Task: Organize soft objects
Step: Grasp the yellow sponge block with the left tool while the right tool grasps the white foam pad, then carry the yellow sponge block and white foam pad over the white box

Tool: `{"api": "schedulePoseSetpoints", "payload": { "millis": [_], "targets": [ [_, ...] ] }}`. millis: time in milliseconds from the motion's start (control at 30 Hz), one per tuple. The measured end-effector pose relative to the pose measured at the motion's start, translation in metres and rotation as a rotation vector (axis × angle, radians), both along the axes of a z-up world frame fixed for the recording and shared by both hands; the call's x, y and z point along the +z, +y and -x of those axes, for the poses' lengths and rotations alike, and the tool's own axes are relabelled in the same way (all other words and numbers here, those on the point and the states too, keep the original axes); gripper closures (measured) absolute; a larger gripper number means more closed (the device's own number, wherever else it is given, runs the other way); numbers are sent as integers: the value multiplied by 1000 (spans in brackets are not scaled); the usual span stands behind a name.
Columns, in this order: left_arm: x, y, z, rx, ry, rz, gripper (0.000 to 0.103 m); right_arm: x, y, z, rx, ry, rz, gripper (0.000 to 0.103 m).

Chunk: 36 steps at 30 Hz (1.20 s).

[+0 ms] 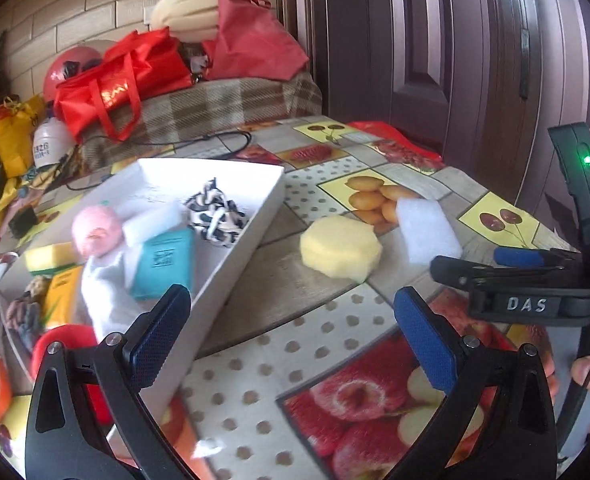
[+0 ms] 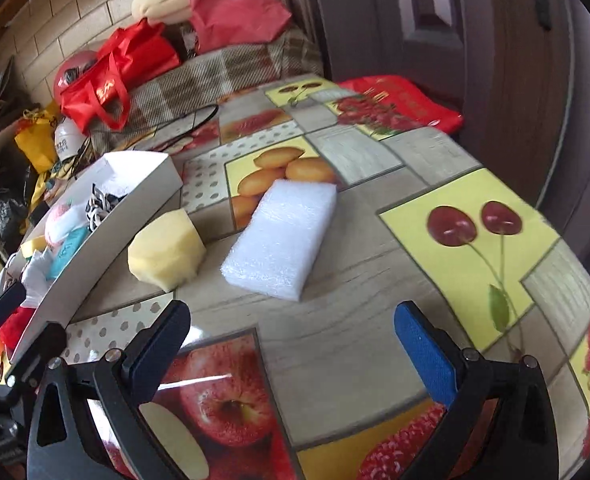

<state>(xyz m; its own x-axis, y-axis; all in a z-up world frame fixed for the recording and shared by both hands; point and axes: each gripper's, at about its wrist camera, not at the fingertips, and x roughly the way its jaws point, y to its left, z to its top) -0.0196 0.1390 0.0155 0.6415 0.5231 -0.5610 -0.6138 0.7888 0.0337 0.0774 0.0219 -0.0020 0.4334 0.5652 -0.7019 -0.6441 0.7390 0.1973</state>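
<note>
Both claws wide open on my feeds, nothing held: left claw [image 1: 295,332] hovers over the bench [image 1: 295,344] by the near corner of the white tray [image 1: 251,216], its left finger in front of the tray wall; right claw [image 2: 295,344] hovers over bare fruit-print cloth, fingers spread, nothing between the pads. In the left wrist view I also see the right claw [image 1: 495,262] from the side, up right of centre, near the white foam block [image 1: 427,228], not touching it as far as I can tell. Two soft items are loose on the bench outside the tray: yellow sponge [image 2: 167,252], round-ish with cut facets, lying just beside the tray's long wall, and the white foam block [image 2: 283,236] lying flat to its right, close but apart from it. The yellow sponge [image 1: 341,248] sits between tray and foam block. Inside the tray: black-and-white rope knot [image 1: 217,214] near the far end, pink ball [image 1: 97,236], teal pack [image 1: 165,262], a white cloth [image 1: 107,292], a yellow-green sponge [image 1: 49,258], something red [image 1: 67,344] at the near end, blurred. Red bags [image 1: 127,76] piled on a checked cloth behind the bench
</note>
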Motion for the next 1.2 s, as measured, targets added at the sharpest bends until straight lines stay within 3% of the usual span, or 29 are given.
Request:
{"api": "schedulePoseSetpoints", "payload": {
  "millis": [167, 233, 300, 333, 533, 633, 733, 800, 833, 867, 1000, 1200],
  "targets": [
    [-6, 4, -22, 10, 69, 8, 1, 1, 29, -10, 11, -46, 58, 2],
    [-9, 5, -27, -4, 90, 14, 1, -4, 38, -21, 21, -17, 86, 19],
    [-11, 4, -32, -13, 112, 10, 1, -3, 39, -24, 26, -27, 95, 26],
    [-12, 4, -36, -20, 120, 6, 1, -2, 37, -24, 41, -29, 90, 42],
    [-14, 9, -65, -32, 158, -32, 1, 0, -2, -35, 31, -4, 36, 43],
    [-16, 18, -83, -29, 186, -26, 1, 0, -13, -41, 14, 35, -17, 43],
    [-22, 27, -103, -40, 235, -2, 1, 1, -9, -38, 22, 27, -8, 43],
    [-29, 29, -112, -60, 285, 23, 15, 1, -8, -38, 27, 27, -9, 43],
    [-28, 28, -112, -77, 272, 26, 33, 1, -8, -38, 28, 29, -13, 43],
    [-28, 26, -111, -77, 269, 15, 41, 1, -9, -38, 29, 33, -18, 43],
    [-19, 14, -103, -103, 205, -36, 43, 1, -10, -40, 36, 39, -39, 43],
    [9, -14, -55, -101, -22, -159, 43, 14, -27, -25, 27, -48, -144, 43]
  ]
}}
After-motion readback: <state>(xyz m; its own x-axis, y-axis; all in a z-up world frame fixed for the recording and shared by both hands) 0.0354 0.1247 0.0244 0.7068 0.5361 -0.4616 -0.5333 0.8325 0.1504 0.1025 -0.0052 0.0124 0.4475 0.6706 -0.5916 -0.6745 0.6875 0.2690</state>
